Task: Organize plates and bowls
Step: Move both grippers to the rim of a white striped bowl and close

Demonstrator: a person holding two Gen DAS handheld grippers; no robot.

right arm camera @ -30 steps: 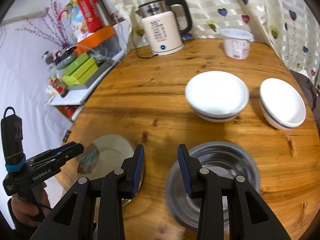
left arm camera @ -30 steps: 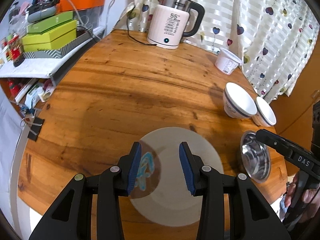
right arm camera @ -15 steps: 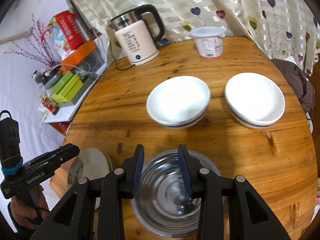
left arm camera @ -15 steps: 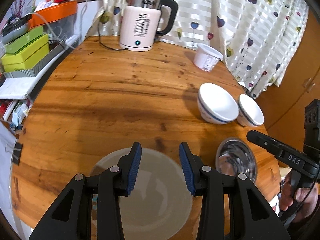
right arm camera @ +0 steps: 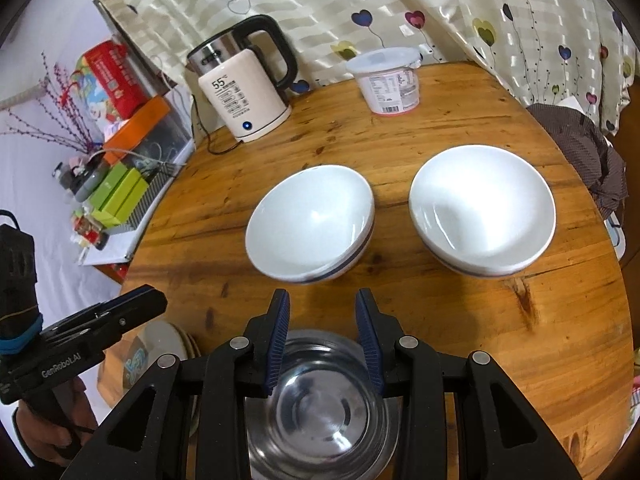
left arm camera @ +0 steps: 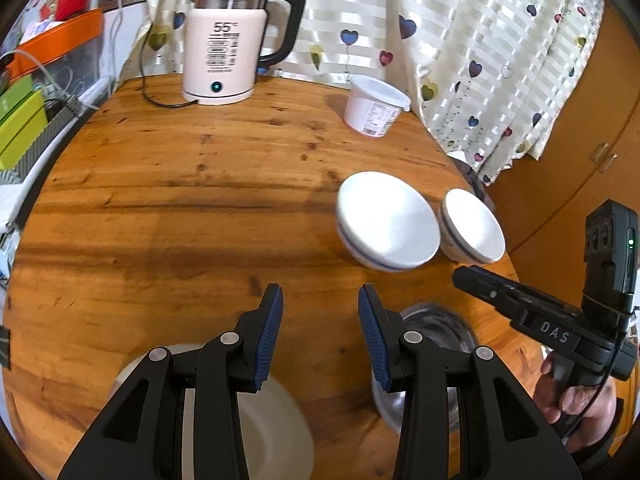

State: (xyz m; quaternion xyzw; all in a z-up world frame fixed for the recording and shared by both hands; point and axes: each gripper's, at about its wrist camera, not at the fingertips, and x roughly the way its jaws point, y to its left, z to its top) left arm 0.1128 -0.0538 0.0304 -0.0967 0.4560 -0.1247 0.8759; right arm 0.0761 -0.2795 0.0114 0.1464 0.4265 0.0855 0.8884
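Both jaws empty, agape over steel bowl (right arm camera: 320, 404) and plate (left arm camera: 276, 436).

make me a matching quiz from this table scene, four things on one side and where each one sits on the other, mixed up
Things:
1. kettle
2. tub
3. steel bowl
4. plate

Places:
A. right under the left gripper
B. far edge of the table, plugged in by a black cord
C. by the curtain, lid on, label facing the cameras
D. right under the right gripper, nearer than the two white bowls

Pairs: 1-B, 2-C, 3-D, 4-A
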